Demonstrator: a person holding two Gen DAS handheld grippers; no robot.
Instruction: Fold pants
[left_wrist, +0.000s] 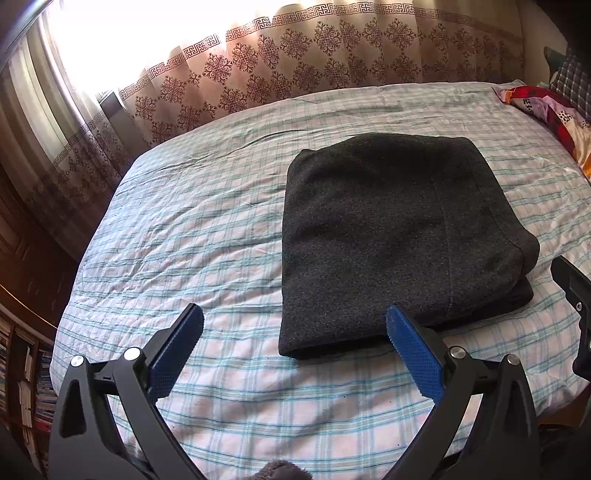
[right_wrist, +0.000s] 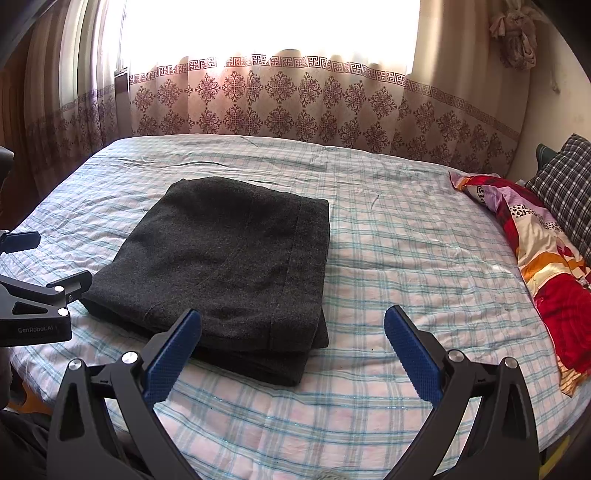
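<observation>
Folded dark grey woollen pants (left_wrist: 399, 236) lie in a thick rectangular stack on the checked bed sheet (left_wrist: 184, 236), toward the near edge of the bed.

The left gripper (left_wrist: 295, 332) hovers at the stack's near left corner, jaws wide apart and empty — its right pad overlaps the cloth's near edge, contact unclear. The fabric looks soft, heavy and grippy, not slippery; best pinched at a thick folded edge. The right gripper (right_wrist: 291, 332) is equally spread, holding nothing — above the stack's near right corner.
</observation>
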